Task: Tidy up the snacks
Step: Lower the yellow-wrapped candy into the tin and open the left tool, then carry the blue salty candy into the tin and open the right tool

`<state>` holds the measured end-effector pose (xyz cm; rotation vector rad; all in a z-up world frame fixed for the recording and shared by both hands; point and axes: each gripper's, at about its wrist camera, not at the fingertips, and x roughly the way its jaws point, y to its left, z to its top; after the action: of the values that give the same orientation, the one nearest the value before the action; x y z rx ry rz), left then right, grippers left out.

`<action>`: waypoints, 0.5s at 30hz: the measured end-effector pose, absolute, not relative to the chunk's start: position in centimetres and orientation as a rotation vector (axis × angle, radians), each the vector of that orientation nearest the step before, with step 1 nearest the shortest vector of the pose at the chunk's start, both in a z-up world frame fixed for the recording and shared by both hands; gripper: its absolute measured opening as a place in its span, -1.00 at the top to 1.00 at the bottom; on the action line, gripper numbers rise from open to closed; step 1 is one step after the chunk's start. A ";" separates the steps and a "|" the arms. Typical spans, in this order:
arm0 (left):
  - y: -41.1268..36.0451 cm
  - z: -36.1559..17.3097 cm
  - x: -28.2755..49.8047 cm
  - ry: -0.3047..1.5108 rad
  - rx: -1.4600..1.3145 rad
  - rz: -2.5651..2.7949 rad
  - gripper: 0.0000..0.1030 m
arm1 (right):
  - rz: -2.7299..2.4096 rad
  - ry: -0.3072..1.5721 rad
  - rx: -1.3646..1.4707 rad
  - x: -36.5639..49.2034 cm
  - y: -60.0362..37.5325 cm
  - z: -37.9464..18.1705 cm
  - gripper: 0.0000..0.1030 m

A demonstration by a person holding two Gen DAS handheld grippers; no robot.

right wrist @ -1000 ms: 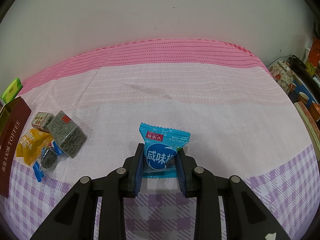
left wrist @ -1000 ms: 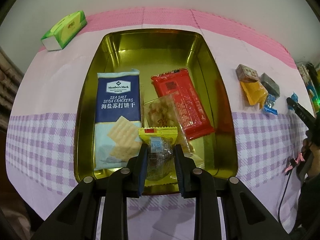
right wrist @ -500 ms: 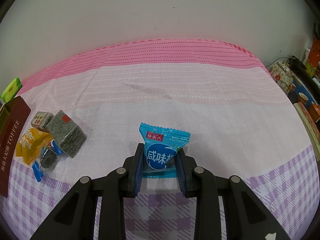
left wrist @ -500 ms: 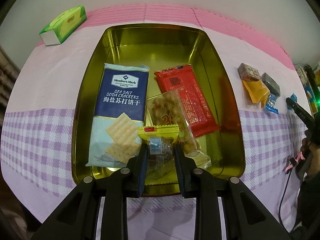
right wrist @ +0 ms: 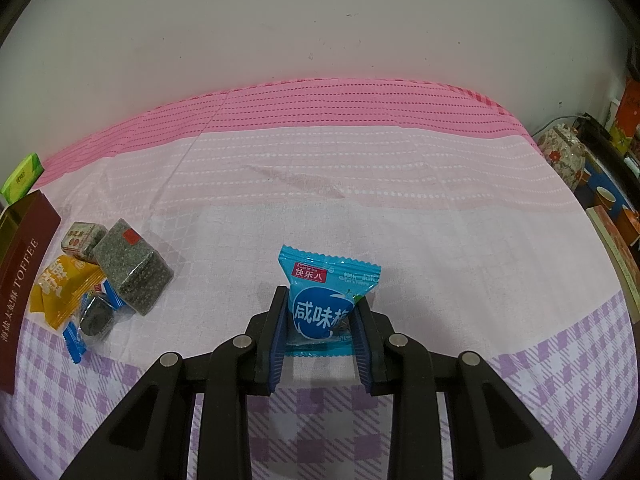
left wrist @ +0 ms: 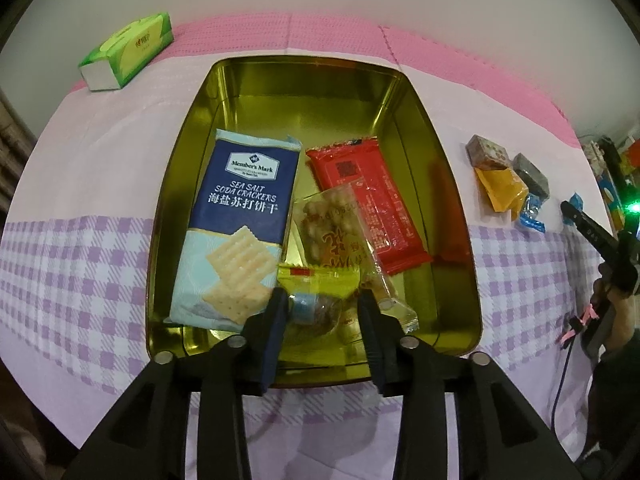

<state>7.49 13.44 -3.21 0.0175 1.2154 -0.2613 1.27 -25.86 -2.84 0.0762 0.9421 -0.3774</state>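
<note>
Your left gripper (left wrist: pixel 322 312) has its jaws apart around the yellow candy (left wrist: pixel 320 294), at the near edge of the gold tin (left wrist: pixel 452 184); lift away straight. Your right gripper (right wrist: pixel 320 316) is clamped on the blue packet (right wrist: pixel 326 300) above the desk (right wrist: pixel 400 220); carry it to the tin.

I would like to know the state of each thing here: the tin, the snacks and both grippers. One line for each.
Gold tin: open, no lid on it.
Cracker pack: flat inside the tin.
Red packet: inside the tin.
Yellow-topped candy: between the fingers of the left gripper, over the tin.
Blue packet: clamped in the right gripper.
</note>
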 end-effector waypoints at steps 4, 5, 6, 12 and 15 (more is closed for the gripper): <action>13.7 -2.6 7.4 1.194 -0.002 -0.278 0.15 | -0.378 0.944 0.072 1.3 -25.9 -2.8 0.47; 13.8 -2.4 7.3 1.187 -0.007 -0.280 0.09 | -0.380 0.945 0.072 1.4 -25.8 -2.8 0.47; 13.9 -2.2 7.3 1.179 -0.011 -0.284 0.08 | -0.381 0.949 0.071 1.4 -25.7 -2.7 0.48; 13.6 -1.3 7.0 1.144 -0.004 -0.301 0.01 | -0.401 0.978 0.070 1.9 -25.6 -2.5 0.52; 13.7 -0.5 6.8 1.098 0.002 -0.279 0.00 | -0.415 0.975 0.068 1.8 -25.3 -2.2 0.52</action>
<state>6.77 13.70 -0.48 0.0018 1.0982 -0.2790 1.85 -25.31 -2.22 0.0679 0.9750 -0.4147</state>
